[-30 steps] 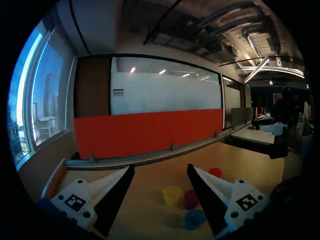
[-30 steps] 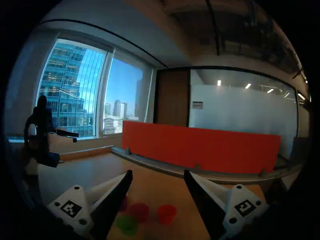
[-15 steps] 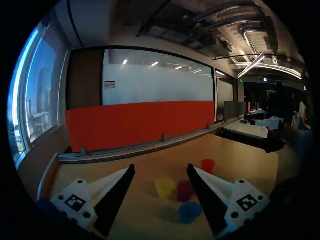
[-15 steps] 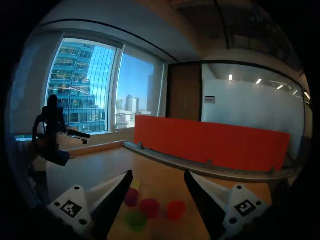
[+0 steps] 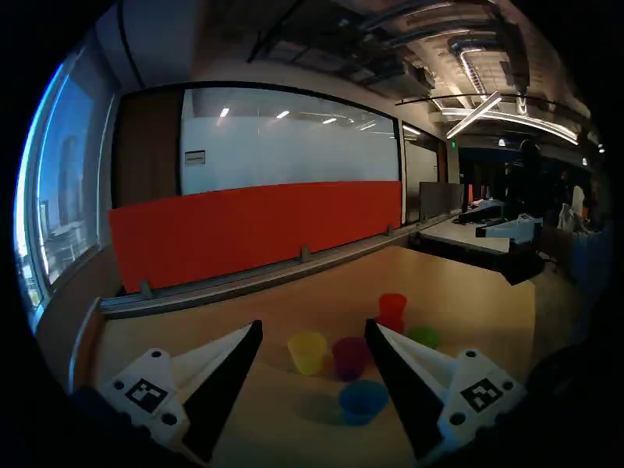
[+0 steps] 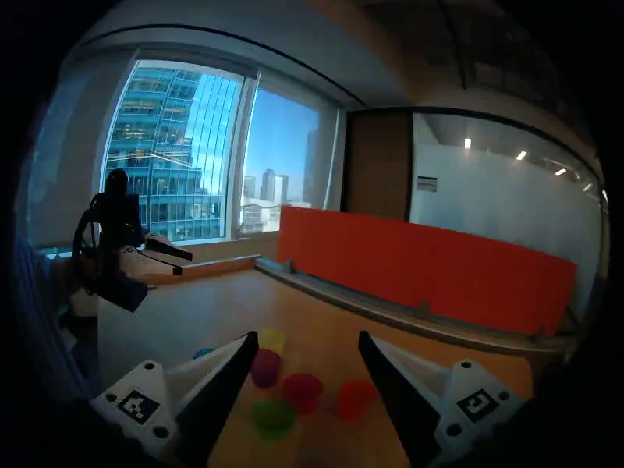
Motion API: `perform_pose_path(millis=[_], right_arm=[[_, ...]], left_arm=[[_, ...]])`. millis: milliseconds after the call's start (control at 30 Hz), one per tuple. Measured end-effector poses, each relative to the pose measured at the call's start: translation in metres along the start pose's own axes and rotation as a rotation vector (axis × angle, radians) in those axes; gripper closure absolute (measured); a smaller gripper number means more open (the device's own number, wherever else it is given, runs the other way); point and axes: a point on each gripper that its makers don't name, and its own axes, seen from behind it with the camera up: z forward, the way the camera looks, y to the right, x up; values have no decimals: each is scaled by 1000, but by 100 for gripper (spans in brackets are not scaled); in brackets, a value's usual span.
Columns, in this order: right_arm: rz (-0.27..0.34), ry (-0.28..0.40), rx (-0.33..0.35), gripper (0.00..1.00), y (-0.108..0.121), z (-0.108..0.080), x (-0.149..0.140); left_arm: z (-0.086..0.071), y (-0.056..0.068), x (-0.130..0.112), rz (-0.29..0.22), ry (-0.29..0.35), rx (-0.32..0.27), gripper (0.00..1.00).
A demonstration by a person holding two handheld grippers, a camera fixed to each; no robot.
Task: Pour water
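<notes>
Several small coloured cups stand together on the wooden table (image 5: 468, 304). In the left gripper view I see a yellow cup (image 5: 306, 352), a magenta cup (image 5: 350, 357), a blue cup (image 5: 363, 402), a red cup (image 5: 392, 310) and a green cup (image 5: 423, 336). My left gripper (image 5: 312, 323) hovers open above and short of them, holding nothing. In the right gripper view the yellow cup (image 6: 272, 341), purple cup (image 6: 265, 367), crimson cup (image 6: 302, 391), green cup (image 6: 273, 418) and orange-red cup (image 6: 356, 398) lie below my open, empty right gripper (image 6: 308, 335).
A red partition (image 5: 257, 230) with a metal rail runs along the table's far edge. Large windows (image 6: 179, 156) lie to one side. The other gripper and the hand holding it show at the far left (image 6: 144, 265) and, from the left gripper view, at the far right (image 5: 507, 230).
Both views have tipped down and drawn closer to the cups, which now sit higher between the fingers, with more of them in sight. Both grippers stay open.
</notes>
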Motion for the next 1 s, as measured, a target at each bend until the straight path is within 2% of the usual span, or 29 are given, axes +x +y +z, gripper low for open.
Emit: perform_pose_path(millis=[1000], right_arm=[[0,-168,78,0,-6,17,-96]], left_arm=[[25,27,-75,44,-142,-93,3]])
